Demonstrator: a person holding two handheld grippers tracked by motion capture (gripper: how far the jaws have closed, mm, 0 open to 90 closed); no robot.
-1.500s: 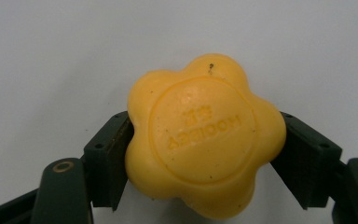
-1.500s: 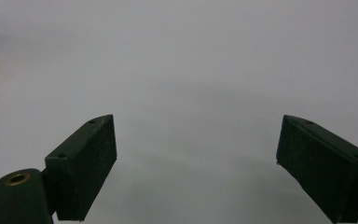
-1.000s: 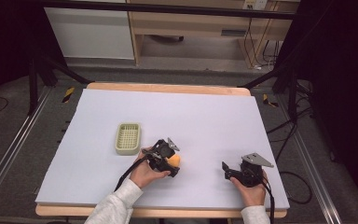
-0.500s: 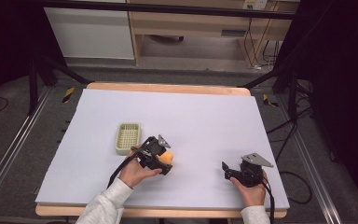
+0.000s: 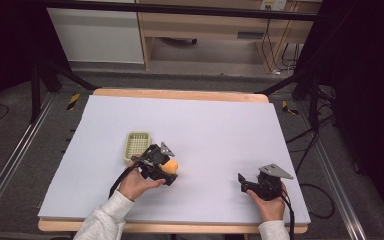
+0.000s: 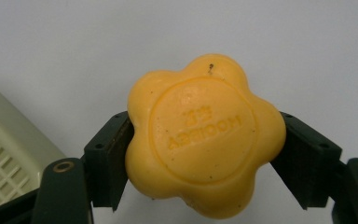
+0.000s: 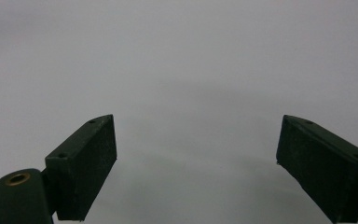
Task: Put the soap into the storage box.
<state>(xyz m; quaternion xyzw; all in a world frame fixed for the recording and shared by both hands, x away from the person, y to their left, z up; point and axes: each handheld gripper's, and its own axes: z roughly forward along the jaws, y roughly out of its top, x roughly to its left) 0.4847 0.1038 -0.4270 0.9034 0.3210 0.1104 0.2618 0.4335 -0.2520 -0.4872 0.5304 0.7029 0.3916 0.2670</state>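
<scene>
An orange flower-shaped soap [image 6: 205, 137] with embossed lettering sits between the two black jaws of my left gripper [image 6: 204, 154], which is shut on it. In the high view that left gripper [image 5: 166, 170] holds the soap [image 5: 171, 166] just right of a pale green slotted soap dish [image 5: 137, 145]. A corner of the dish [image 6: 4, 158] lies at the left edge of the left gripper view. My right gripper [image 5: 244, 183] rests low at the table's front right, and its jaws stand wide apart over bare white surface in the right gripper view [image 7: 196, 172].
The white table sheet [image 5: 205, 125] spreads behind both grippers, with a wooden edge along the back and front. Black stand legs and cables lie on the floor at both sides.
The left gripper, still holding the soap, has moved left and slightly back toward the soap dish. The right gripper has stayed in place.
</scene>
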